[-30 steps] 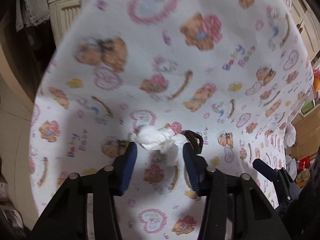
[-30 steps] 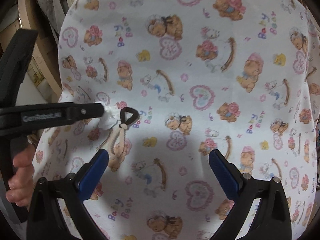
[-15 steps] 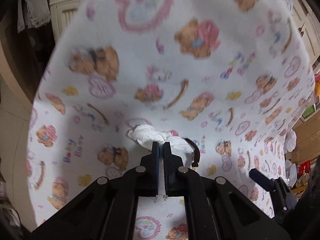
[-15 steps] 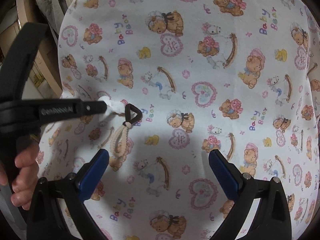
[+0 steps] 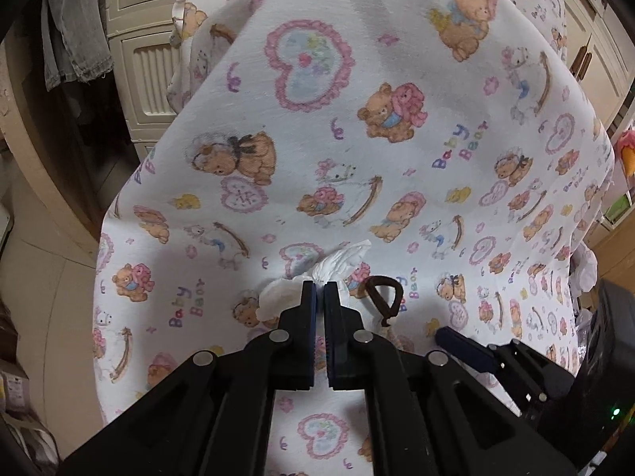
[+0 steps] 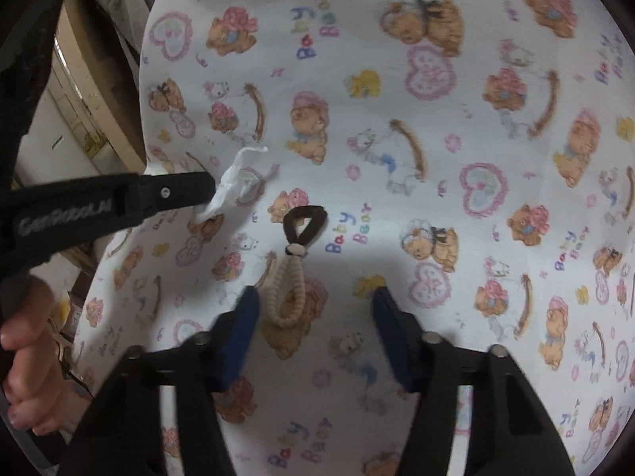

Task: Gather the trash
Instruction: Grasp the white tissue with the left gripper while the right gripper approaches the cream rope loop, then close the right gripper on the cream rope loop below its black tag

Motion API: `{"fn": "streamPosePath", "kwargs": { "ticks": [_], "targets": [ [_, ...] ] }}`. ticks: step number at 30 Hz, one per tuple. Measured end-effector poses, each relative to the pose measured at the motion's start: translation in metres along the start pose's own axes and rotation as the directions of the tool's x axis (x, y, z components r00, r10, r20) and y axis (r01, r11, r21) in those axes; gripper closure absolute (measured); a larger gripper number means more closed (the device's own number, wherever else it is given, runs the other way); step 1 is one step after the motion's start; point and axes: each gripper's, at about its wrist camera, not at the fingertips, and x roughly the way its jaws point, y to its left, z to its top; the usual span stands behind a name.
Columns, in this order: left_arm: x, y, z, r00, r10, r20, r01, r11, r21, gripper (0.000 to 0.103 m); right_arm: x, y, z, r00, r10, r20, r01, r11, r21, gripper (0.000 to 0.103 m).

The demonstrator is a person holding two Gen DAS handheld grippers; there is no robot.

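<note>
Both claws work over the white cotton sheet printed with teddy bears and pink hearts [image 5: 397, 91], which covers the whole worktop. From the left claw's own camera, the left claw [image 5: 320, 291] is pinched tight on the crumpled white paper tissue [image 5: 333, 265], which bulges out past the tips toward twelve o'clock and spills to nine o'clock beside them. In the right wrist view the same tissue [image 6: 232, 186] sticks out from the black tips at about ten o'clock and seems slightly raised off the sheet, though that is hard to tell.

One piece of trash is therefore in hand; I judge it has yet to be carried off, and no bin is visible in either view.

Next comes the brown and beige hair tie with a small knot [image 6: 293, 261], lying flat on the sheet at about eleven o'clock from the right claw [image 6: 313, 297]. That claw's blue pads are closing at medium width, with the beige loop just inside the left pad [image 6: 238, 337], not yet squeezed. Whether the tie counts as trash is unclear.
</note>
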Motion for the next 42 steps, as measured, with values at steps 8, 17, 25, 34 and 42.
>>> {"fn": "streamPosePath", "kwargs": {
  "ticks": [8,17,25,34,42],
  "targets": [
    [-0.004,0.006,0.001,1.000,0.002,0.000,-0.002,1.000,-0.006,0.100,0.010,0.007,-0.002,1.000,0.014,0.000,-0.014,1.000,0.000,0.100],
    [-0.001,-0.004,-0.002,1.000,0.008,-0.005,-0.008,1.000,0.021,0.100,-0.017,-0.027,-0.001,0.996,0.055,0.063,-0.061,0.994,0.087,0.101],
    [0.001,0.003,-0.001,1.000,0.021,-0.003,-0.021,0.999,-0.026,0.100,-0.030,-0.050,-0.009,0.997,0.043,0.067,-0.048,0.995,0.086,0.100],
    [0.005,0.000,0.000,0.998,0.056,-0.004,-0.056,0.998,-0.008,0.100,-0.015,-0.007,0.006,0.994,0.024,0.105,-0.023,1.000,-0.015,0.072],
    [0.010,0.001,0.003,0.998,0.056,-0.011,-0.056,0.998,-0.027,0.100,0.017,0.010,0.017,0.996,-0.013,0.090,0.015,1.000,-0.018,0.072]
  ]
}}
